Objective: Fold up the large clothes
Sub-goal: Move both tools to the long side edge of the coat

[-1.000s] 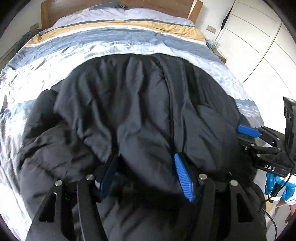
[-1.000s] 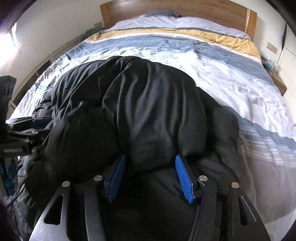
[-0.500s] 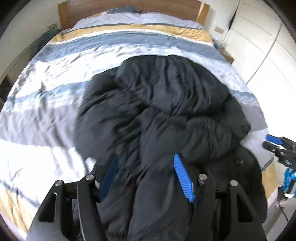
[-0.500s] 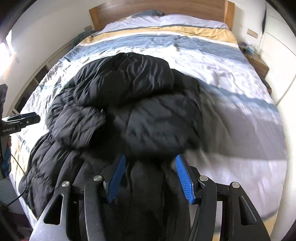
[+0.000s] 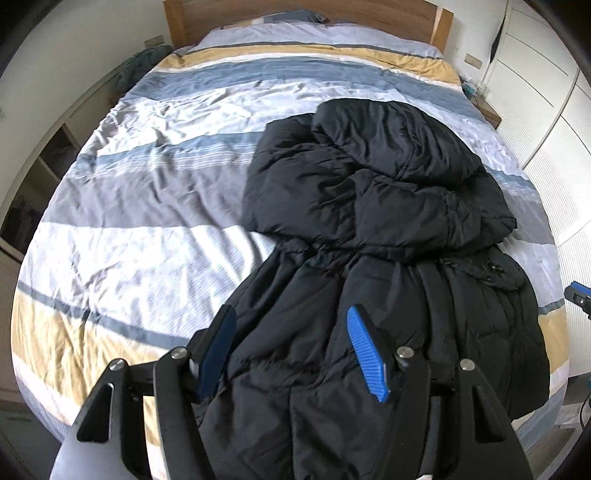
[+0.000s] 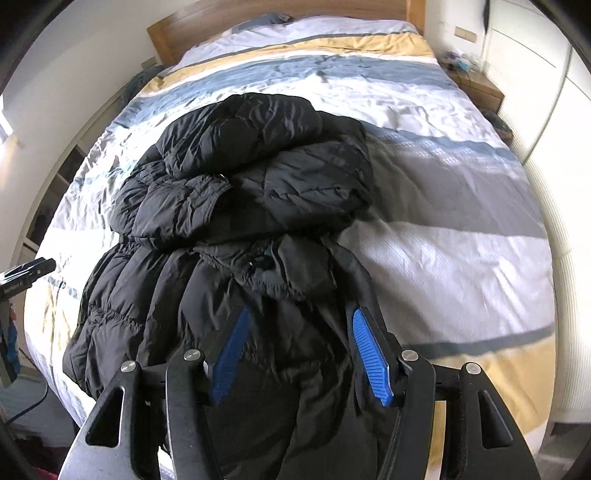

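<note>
A black puffy coat (image 5: 369,206) lies along the striped bed (image 5: 129,258), its hooded upper part folded down over the body; it also shows as the coat (image 6: 240,177) in the right wrist view. My left gripper (image 5: 291,314) hangs over the coat's lower left part. Dark fabric fills the gap between its blue pads (image 5: 365,354) and runs on below them. My right gripper (image 6: 299,314) holds the lower right part the same way, fabric bunched between its pads (image 6: 369,354). Each gripper's tip peeks in at the other view's edge.
A wooden headboard (image 5: 369,14) closes the far end of the bed. White wardrobe doors (image 5: 535,92) run along the right side, with a wooden nightstand (image 6: 476,88) beside them. Low open shelving (image 5: 48,158) lines the left wall.
Both grippers drew back toward the foot of the bed and rose. The coat, which filled both views, now lies smaller and lower, its top part folded over, with more bedding showing.
</note>
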